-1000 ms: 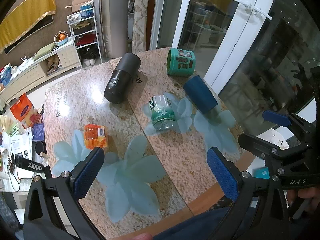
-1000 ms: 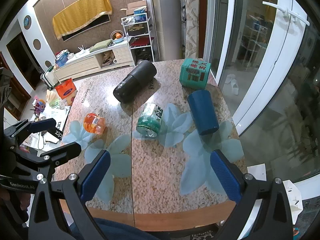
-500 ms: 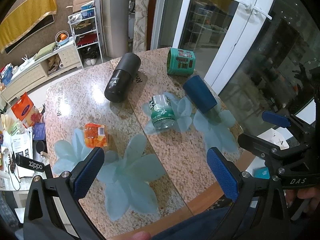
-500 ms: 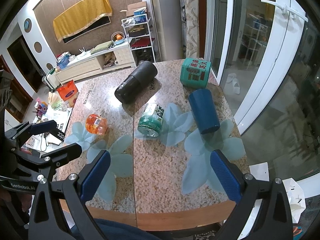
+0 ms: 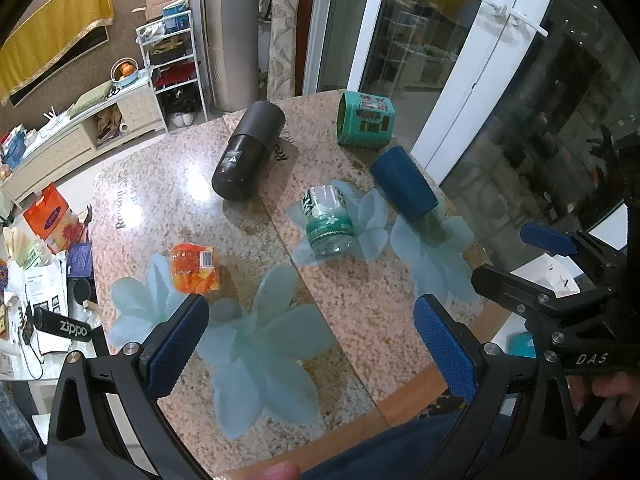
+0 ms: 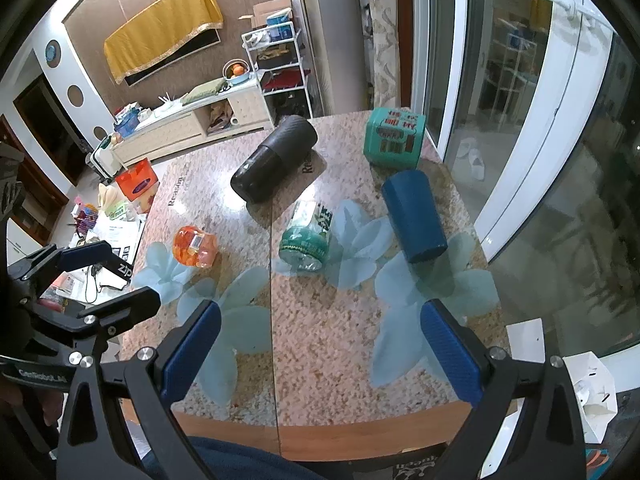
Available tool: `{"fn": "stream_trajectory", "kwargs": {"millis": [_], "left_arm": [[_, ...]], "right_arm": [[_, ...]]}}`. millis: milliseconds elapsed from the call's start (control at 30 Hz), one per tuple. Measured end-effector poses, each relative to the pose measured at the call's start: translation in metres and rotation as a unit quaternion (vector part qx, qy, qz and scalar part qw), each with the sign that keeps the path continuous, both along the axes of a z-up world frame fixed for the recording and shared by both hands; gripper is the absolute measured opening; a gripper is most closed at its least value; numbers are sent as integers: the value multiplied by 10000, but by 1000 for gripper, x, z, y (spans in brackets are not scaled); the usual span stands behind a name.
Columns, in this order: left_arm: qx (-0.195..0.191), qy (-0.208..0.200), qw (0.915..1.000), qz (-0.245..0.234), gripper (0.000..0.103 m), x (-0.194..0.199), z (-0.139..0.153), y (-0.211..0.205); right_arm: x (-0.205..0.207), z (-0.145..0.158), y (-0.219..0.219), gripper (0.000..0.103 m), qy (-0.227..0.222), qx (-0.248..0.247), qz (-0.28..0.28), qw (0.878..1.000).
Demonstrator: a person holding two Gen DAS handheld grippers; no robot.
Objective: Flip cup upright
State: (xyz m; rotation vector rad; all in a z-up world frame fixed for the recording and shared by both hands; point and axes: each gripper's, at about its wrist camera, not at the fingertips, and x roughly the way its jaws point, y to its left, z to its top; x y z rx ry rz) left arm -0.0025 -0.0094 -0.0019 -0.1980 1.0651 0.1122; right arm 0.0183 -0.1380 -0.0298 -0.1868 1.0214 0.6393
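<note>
Tool (image 6: 320, 344) agape; blue cup (image 6: 414, 216) sideways

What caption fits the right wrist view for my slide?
Open right gripper hovers over granite table; blue cup lies on its side, untouched.

Blue cup (image 6: 414, 218) on side near right table edge (image 6: 466, 216), bare tabletop (image 6: 344, 332) in front, easy way in. Green jar (image 6: 306, 236) lying just left, small gap between. Teal tin (image 6: 394, 142) close behind cup's far end. Black bottle (image 6: 274, 164) lying farther left and back. Orange packet (image 5: 195, 268) well apart, left side.
</note>
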Motion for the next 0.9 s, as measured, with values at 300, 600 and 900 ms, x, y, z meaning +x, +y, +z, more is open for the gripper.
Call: {"fn": "stream_trajectory", "kwargs": {"millis": [300,600,900], "left_arm": [[-116,328,9993,105,103,0,-7,17],[-289,452,9986,32,103,10,-17,44],[-263,551,9978,-264,103,22,-36,69]], "right_arm": [[11,-2,4,100,419,-100,-46,9991],[39,0,27,100,571,-204,-181,9980],[69,-13,75,100,773,-401,-119,9961]]}}
